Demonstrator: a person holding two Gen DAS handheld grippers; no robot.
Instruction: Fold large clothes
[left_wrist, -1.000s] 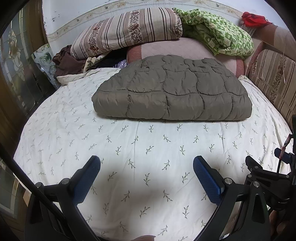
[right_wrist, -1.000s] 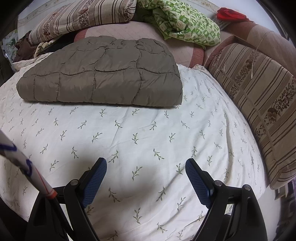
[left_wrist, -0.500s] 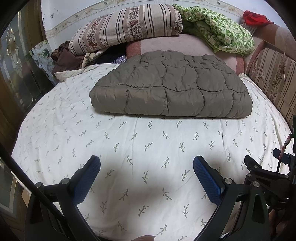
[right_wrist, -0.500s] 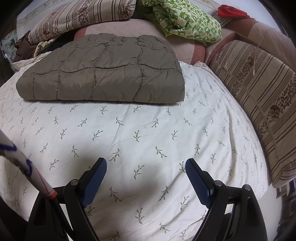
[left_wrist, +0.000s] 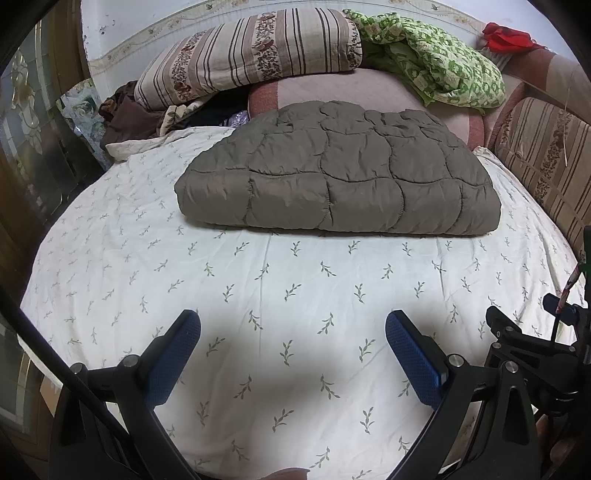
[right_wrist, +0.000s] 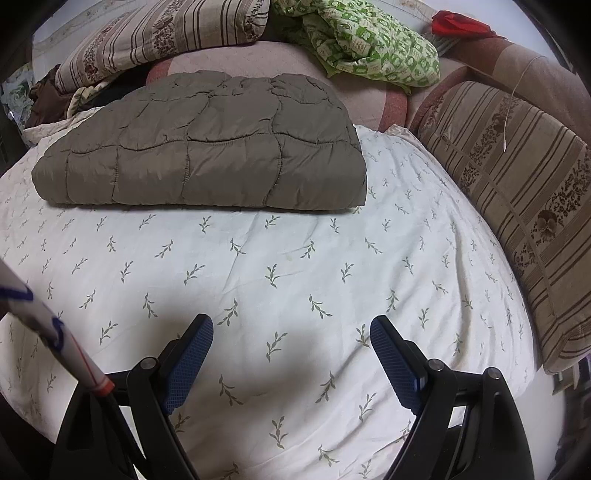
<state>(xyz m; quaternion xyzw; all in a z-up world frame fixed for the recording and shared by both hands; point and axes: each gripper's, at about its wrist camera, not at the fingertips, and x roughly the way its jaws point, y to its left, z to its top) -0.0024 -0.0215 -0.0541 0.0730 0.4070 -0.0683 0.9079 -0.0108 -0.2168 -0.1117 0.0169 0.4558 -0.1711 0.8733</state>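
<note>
A grey-brown quilted padded garment (left_wrist: 340, 177) lies folded into a thick rectangle on the far half of the bed; it also shows in the right wrist view (right_wrist: 207, 147). My left gripper (left_wrist: 293, 326) is open and empty, held above the near part of the leaf-print sheet (left_wrist: 258, 295), well short of the garment. My right gripper (right_wrist: 291, 332) is open and empty too, over the sheet (right_wrist: 295, 258) near the bed's front edge. Part of the right gripper shows at the right edge of the left wrist view (left_wrist: 535, 343).
Behind the garment lie a striped pillow (left_wrist: 251, 55), a pink bolster (left_wrist: 343, 88) and a green patterned blanket (left_wrist: 436, 62). A striped cushion (right_wrist: 517, 177) lines the bed's right side. Dark clothes (left_wrist: 125, 118) are heaped at the back left, with a red cloth (right_wrist: 458, 22) at the back right.
Both grippers have drawn slightly back and tilted, so the folded garment sits a little higher in both views. The garment has not moved and both grippers stay open.
</note>
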